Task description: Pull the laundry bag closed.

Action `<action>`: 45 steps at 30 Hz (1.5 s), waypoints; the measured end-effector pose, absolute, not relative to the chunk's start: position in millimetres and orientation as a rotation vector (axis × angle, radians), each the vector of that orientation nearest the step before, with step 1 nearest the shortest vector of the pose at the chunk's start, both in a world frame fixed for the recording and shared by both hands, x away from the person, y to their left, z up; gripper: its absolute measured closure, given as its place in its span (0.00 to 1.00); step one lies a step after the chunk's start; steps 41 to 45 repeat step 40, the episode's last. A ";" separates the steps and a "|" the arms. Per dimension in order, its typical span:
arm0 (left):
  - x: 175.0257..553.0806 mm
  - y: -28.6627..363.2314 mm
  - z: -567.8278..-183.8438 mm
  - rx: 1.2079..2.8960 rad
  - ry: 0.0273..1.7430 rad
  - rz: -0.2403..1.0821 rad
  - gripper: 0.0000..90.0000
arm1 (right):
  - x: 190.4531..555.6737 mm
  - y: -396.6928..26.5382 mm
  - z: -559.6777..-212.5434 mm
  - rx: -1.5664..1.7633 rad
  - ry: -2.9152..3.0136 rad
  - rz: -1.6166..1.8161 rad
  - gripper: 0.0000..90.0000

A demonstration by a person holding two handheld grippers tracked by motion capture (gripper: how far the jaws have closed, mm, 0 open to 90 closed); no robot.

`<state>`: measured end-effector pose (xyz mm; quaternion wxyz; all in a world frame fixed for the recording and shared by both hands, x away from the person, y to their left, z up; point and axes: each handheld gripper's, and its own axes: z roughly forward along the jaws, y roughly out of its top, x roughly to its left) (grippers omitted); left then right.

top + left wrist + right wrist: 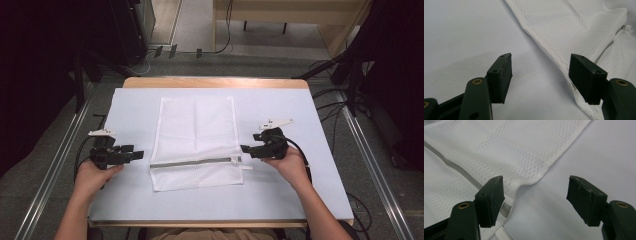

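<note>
A white mesh bag [196, 142] lay flat mid-surface [135, 107]. The left tongs [137, 154] and right tongs [246, 148] sat beside it, jaws apart, holding nothing.

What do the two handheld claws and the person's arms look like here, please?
Both the left claw and the right claw are black, each with two flat, blocky rubber-faced pads on arms fixed with brass-coloured rivets. Each carries a white plate on top and trails a black cable. The forearms are bare; no sleeves or gloves are visible.
</note>
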<state>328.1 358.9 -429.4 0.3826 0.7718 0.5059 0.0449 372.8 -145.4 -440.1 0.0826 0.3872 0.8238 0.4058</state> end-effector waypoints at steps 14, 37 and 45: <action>335.1 360.5 -434.1 1.966 1.366 0.151 0.37 | 379.4 -167.2 -449.4 1.174 2.396 1.119 0.29; 338.8 360.3 -440.6 1.998 1.397 0.174 0.35 | 388.0 -172.1 -462.3 1.218 2.438 1.045 0.23; 339.1 361.6 -443.8 1.988 1.410 0.220 0.30 | 389.2 -172.9 -463.7 1.242 2.430 1.021 0.23</action>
